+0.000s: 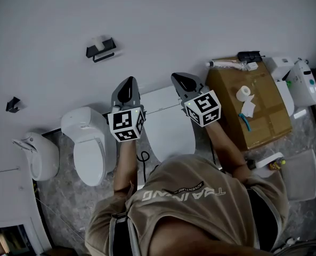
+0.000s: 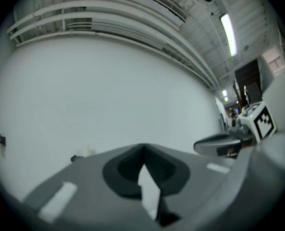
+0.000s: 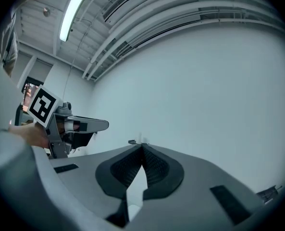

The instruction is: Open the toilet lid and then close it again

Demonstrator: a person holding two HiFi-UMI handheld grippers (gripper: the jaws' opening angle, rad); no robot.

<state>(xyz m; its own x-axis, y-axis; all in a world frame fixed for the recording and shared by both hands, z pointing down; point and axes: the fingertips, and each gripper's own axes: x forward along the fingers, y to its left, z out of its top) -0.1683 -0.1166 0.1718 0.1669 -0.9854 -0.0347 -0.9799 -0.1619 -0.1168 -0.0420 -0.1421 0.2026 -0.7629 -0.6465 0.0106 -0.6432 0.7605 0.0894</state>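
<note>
— Up by the far wall: left gripper point(image 1: 129, 81) and right gripper point(image 1: 175, 77), two in all, both pinched closed, empty?
— Yes. Just beneath, between them, one toilet lid point(image 1: 168, 124), down; second toilet point(image 1: 88, 145) at left.

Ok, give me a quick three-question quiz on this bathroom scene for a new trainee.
1. True or false: the left tongs are wide open.
2. What lies on top of the cardboard box? A) a white roll B) a kettle C) a shoe
3. Fill in: the right tongs are shut and hold ___.
Key: 1 false; 2 A; 3 nothing.
</note>
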